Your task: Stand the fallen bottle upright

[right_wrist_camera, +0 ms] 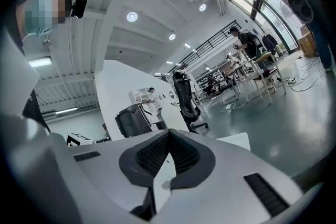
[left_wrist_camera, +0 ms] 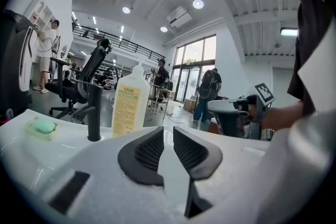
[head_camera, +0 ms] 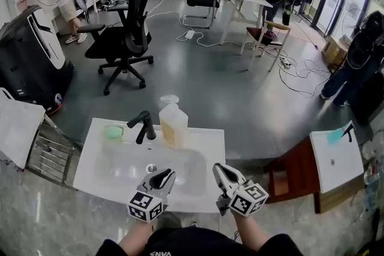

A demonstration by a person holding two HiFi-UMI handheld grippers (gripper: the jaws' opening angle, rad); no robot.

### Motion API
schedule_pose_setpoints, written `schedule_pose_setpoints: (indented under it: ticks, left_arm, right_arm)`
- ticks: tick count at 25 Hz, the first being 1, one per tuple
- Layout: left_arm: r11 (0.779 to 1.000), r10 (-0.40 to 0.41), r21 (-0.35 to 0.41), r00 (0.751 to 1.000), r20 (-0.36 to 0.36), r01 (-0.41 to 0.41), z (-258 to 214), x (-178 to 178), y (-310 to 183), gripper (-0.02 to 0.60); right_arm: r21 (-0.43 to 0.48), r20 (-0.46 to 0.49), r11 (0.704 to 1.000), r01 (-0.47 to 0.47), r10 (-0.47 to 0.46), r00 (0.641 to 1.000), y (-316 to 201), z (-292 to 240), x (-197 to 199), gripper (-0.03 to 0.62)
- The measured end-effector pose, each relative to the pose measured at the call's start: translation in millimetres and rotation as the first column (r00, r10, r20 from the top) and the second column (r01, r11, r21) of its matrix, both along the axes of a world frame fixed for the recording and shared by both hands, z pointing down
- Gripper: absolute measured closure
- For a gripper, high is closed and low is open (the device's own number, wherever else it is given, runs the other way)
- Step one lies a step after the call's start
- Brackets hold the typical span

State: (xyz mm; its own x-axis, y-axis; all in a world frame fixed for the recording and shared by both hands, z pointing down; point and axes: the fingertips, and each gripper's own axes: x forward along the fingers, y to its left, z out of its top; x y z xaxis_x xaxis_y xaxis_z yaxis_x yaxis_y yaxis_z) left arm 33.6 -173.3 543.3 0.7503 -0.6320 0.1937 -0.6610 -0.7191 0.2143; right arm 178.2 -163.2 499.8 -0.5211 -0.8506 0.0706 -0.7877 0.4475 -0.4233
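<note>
A pale yellow bottle (head_camera: 173,125) with a white pump top stands upright on the back rim of the white sink (head_camera: 207,144), just right of the black faucet (head_camera: 144,126). In the left gripper view the bottle (left_wrist_camera: 130,99) stands beyond the faucet (left_wrist_camera: 94,110), its label facing me. My left gripper (head_camera: 163,177) hovers over the sink's front part, its jaws a narrow gap apart with nothing between them (left_wrist_camera: 168,131). My right gripper (head_camera: 223,174) is beside it at the front right, shut with nothing in it (right_wrist_camera: 168,134). Neither touches the bottle.
A green soap bar (head_camera: 113,131) lies left of the faucet. A metal rack (head_camera: 51,150) stands left of the sink, and a brown stool (head_camera: 291,174) and a second white basin (head_camera: 336,159) to its right. A black office chair (head_camera: 129,27) and several people are beyond.
</note>
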Motion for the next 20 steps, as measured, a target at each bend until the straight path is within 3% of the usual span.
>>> schedule_pose_setpoints:
  ticks: [15,20]
  left_arm:
    - [1.0,-0.003,0.009,0.999,0.047,0.003,5.7,-1.4,64.4,0.552]
    - [1.0,-0.01,0.018,0.998,0.066,0.008,8.8,-0.6,76.4,0.557]
  right_arm:
    - [-0.07,0.006,0.998,-0.001,0.001,1.0,68.4,33.0,4.2,0.591]
    - [-0.101,-0.036,0.995,0.006,-0.009,0.999,79.7,47.3,-0.8,0.591]
